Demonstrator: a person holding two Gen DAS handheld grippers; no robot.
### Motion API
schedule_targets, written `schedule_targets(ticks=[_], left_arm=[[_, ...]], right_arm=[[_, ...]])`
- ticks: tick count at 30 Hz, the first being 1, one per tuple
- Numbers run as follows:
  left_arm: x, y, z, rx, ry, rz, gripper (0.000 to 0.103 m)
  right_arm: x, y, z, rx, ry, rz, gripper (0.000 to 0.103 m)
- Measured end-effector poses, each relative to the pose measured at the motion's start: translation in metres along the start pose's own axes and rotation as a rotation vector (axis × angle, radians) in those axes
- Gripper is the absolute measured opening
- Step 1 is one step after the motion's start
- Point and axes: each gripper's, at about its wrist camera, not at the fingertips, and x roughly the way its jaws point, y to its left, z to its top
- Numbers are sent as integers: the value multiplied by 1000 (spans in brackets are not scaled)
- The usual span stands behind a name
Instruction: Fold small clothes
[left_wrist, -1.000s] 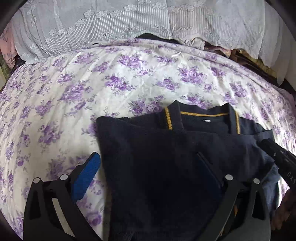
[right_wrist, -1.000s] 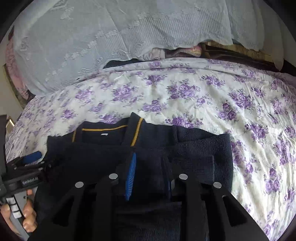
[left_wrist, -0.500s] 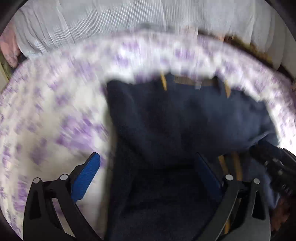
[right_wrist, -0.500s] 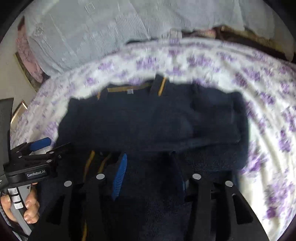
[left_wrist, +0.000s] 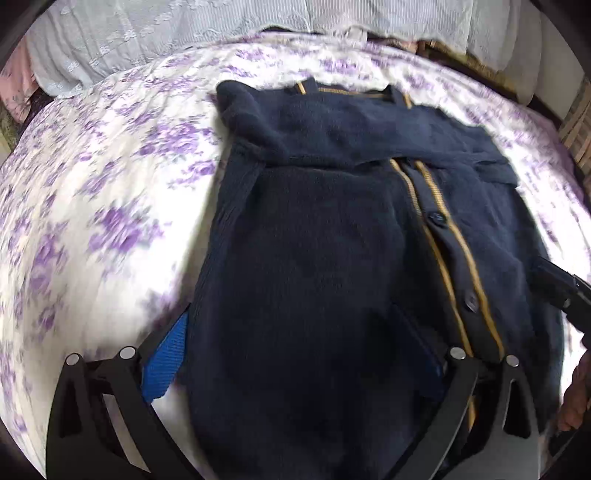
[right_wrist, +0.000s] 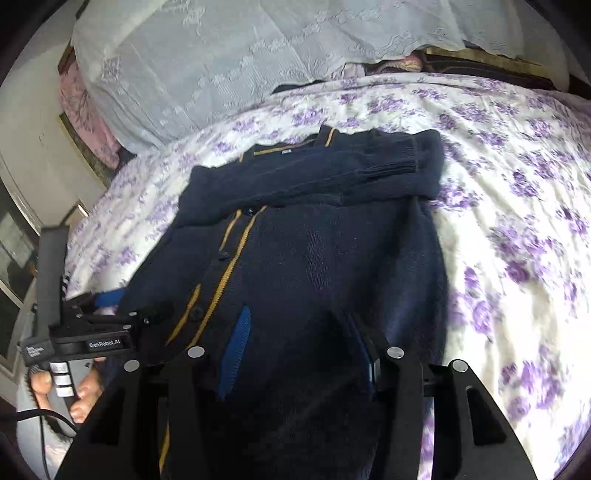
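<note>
Purple-flowered bedsheet, white lace cover

The cardigan lies on the bed, with its collar at the far side and one sleeve folded across its chest. Behind the bed lies a draped cloth.

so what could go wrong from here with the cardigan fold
The sleeves lie loosely across the chest of the navy cardigan; lifting the hem could slide them off. Both grippers, left and right, straddle the fabric with open jaws, so a shallow pinch may catch only the top layer. The soft floral sheet could bunch underneath.
</note>
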Motion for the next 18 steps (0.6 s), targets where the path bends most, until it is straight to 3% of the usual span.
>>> schedule_targets(ticks=[2,6,8,11,18], left_arm=[[-14,6,-17,-12,-23,-20,99],[-25,13,-43,-27,-13,-53,99],[-20,6,-52,15,10,-2,99],[-34,-6,-65,34,-38,79,99],[-50,-4,-88,3,-80,34,99]], right_arm=[[-22,-5,-16,-14,-19,-4,54],[-28,-19,-51,-22,41,-40,54],[-33,-12,-55,-96,20,-84,54],[-48,-5,-60,-100,-26,-136,54],[-52,-13,-78,-64,-2,-37,65]])
